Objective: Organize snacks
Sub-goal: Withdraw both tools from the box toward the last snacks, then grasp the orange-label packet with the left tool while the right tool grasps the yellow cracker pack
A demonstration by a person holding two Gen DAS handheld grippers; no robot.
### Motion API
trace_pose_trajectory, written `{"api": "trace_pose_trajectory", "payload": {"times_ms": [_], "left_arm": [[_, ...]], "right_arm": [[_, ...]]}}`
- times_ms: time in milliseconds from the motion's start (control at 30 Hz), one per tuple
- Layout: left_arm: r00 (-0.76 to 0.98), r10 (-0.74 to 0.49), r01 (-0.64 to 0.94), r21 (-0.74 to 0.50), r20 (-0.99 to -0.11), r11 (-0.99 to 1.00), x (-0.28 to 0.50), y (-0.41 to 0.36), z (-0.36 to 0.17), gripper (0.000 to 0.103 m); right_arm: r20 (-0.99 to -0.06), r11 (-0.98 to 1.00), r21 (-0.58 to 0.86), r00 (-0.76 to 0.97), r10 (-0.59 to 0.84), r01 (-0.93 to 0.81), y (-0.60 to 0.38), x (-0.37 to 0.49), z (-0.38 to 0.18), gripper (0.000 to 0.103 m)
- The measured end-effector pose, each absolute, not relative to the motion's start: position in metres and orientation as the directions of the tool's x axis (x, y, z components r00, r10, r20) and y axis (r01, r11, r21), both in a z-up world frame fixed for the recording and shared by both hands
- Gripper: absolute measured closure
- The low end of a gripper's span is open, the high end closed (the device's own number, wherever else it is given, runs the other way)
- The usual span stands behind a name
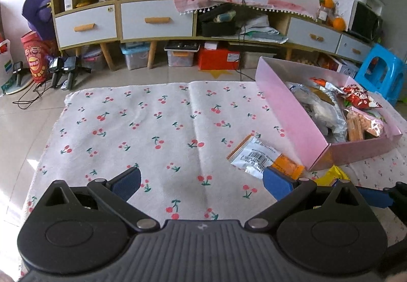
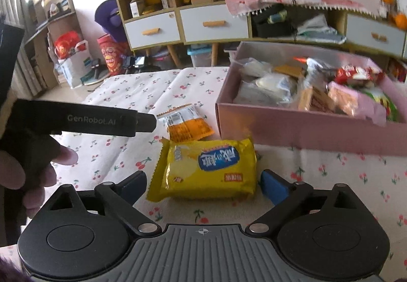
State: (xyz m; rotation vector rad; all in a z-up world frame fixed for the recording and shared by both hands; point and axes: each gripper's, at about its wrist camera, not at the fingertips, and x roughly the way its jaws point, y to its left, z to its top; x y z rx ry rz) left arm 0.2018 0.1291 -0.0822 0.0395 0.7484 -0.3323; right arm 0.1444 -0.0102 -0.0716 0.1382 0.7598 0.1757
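A yellow biscuit packet point(image 2: 211, 170) lies flat on the cherry-print cloth point(image 2: 122, 93). My right gripper point(image 2: 203, 184) is open and straddles it, with a small gap between each blue pad and the packet's ends. An orange-and-white packet point(image 2: 185, 121) lies just beyond, beside the pink box point(image 2: 292, 126), which holds several wrapped snacks. My left gripper point(image 1: 202, 180) is open over bare cloth with nothing between its fingers. The orange-and-white packet point(image 1: 257, 154) lies just past its right finger, with the pink box point(image 1: 292, 124) further right. A corner of the yellow packet point(image 1: 330, 176) shows there too.
A hand point(image 2: 25, 167) holds the left gripper's black body at the left of the right wrist view. Behind the cloth stands a long cabinet with drawers point(image 1: 155, 19), with storage boxes point(image 1: 182, 54) under it. A blue stool point(image 1: 381, 73) stands at the far right.
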Motion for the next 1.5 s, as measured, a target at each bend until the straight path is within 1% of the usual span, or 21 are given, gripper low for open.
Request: {"api": "trace_pose_trajectory", "payload": {"times_ms": [167, 267, 433, 567, 700, 733, 800, 867, 900, 1000, 1033, 1067, 1133, 1200, 1400, 1467, 1500], "left_arm": [[0.683, -0.315, 0.322, -0.116, -0.659, 0.94, 0.206, 0.124, -0.084, 0.003], [0.681, -0.336, 0.352, -0.112, -0.651, 0.929, 0.206, 0.118, -0.085, 0.008], [0.664, -0.365, 0.445, -0.048, -0.653, 0.894, 0.203, 0.103, -0.088, 0.013], [0.652, -0.377, 0.507, 0.009, -0.658, 0.862, 0.199, 0.09, -0.093, 0.019], [0.657, -0.379, 0.532, 0.045, -0.652, 0.845, 0.198, 0.083, -0.095, 0.021], [0.657, -0.381, 0.534, 0.045, -0.65, 0.844, 0.199, 0.082, -0.095, 0.023], [0.652, -0.391, 0.539, 0.034, -0.65, 0.842, 0.2, 0.081, -0.094, 0.032], [0.649, -0.398, 0.54, 0.024, -0.648, 0.842, 0.2, 0.079, -0.094, 0.037], [0.651, -0.396, 0.536, 0.024, -0.647, 0.844, 0.199, 0.078, -0.094, 0.04], [0.657, -0.395, 0.526, 0.015, -0.642, 0.85, 0.197, 0.078, -0.094, 0.044], [0.659, -0.395, 0.518, 0.006, -0.64, 0.855, 0.196, 0.079, -0.093, 0.045], [0.659, -0.395, 0.508, -0.009, -0.64, 0.862, 0.195, 0.081, -0.093, 0.046], [0.662, -0.392, 0.487, -0.031, -0.639, 0.873, 0.193, 0.083, -0.093, 0.047], [0.667, -0.386, 0.469, -0.043, -0.637, 0.882, 0.189, 0.083, -0.093, 0.052], [0.654, -0.375, 0.433, -0.082, -0.658, 0.898, 0.183, 0.082, -0.087, 0.055], [0.648, -0.374, 0.424, -0.094, -0.663, 0.901, 0.18, 0.082, -0.086, 0.055], [0.644, -0.374, 0.421, -0.1, -0.668, 0.902, 0.178, 0.082, -0.086, 0.055]], "right_arm": [[-0.664, 0.987, 0.151, 0.735, 0.136, -0.046, -0.016, 0.145, -0.074, 0.007], [-0.662, 0.991, 0.133, 0.742, 0.111, -0.029, -0.026, 0.143, -0.075, 0.008], [-0.651, 0.992, 0.13, 0.755, 0.08, 0.007, -0.048, 0.138, -0.078, 0.008], [-0.645, 0.993, 0.117, 0.76, 0.082, -0.008, -0.054, 0.138, -0.078, 0.008], [-0.644, 0.992, 0.123, 0.759, 0.101, -0.027, -0.056, 0.14, -0.079, 0.008], [-0.643, 0.992, 0.124, 0.759, 0.102, -0.028, -0.056, 0.14, -0.079, 0.008], [-0.64, 0.992, 0.122, 0.762, 0.103, -0.031, -0.056, 0.139, -0.079, 0.008], [-0.634, 0.992, 0.119, 0.766, 0.105, -0.038, -0.055, 0.138, -0.079, 0.009], [-0.633, 0.992, 0.118, 0.766, 0.109, -0.043, -0.054, 0.139, -0.079, 0.01], [-0.627, 0.99, 0.127, 0.768, 0.132, -0.066, -0.054, 0.137, -0.078, 0.018], [-0.625, 0.988, 0.133, 0.768, 0.143, -0.076, -0.054, 0.136, -0.078, 0.023], [-0.623, 0.987, 0.139, 0.767, 0.155, -0.086, -0.054, 0.135, -0.078, 0.026], [-0.619, 0.986, 0.139, 0.769, 0.158, -0.09, -0.052, 0.134, -0.077, 0.027], [-0.617, 0.985, 0.147, 0.77, 0.162, -0.089, -0.053, 0.133, -0.076, 0.029], [-0.623, 0.979, 0.19, 0.761, 0.182, -0.078, -0.06, 0.131, -0.07, 0.037], [-0.621, 0.976, 0.202, 0.76, 0.191, -0.081, -0.063, 0.13, -0.066, 0.046], [-0.62, 0.974, 0.211, 0.76, 0.195, -0.078, -0.064, 0.129, -0.064, 0.048]]}}
